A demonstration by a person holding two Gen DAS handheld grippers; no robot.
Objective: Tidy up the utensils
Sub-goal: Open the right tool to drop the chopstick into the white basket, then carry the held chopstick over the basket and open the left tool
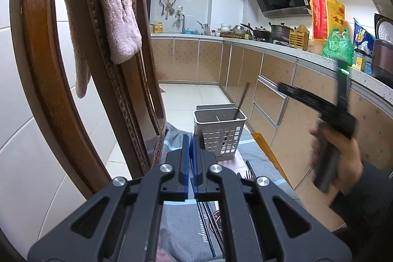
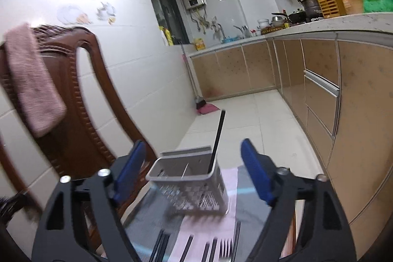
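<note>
- I am keeping my left gripper pressed together on nothing, its blue pads meeting just in front of the utensil caddy; I judge I am parking it low and idle there so that it stays out of the other tool's way.
- I am holding my right gripper spread wide, blue pads well apart with nothing between them, the caddy sitting in the gap beyond them; my right hand is gripping its handle to the right of the caddy in the left wrist view.
- On my side of the caddy, loose utensils are lying flat on the grey cloth: a fork and several black chopsticks, handles pointing roughly toward the caddy. I judge they are lined up there so that each can be pinched and carried in turn.
- The caddy is standing upright on the cloth, a pale perforated holder with a divider splitting it into compartments. One black chopstick is leaning in its right-hand compartment, its top reaching well above the rim. The rest looks mostly empty, though blur is hiding the bottom.
- So the task is looking barely begun, and I am probably lowering the spread jaws toward another loose piece.
- Left of the caddy, a carved wooden chair is standing with a pink towel draped over its back.
- Far beyond the caddy, the kitchen counter is carrying pots and bags.
</note>
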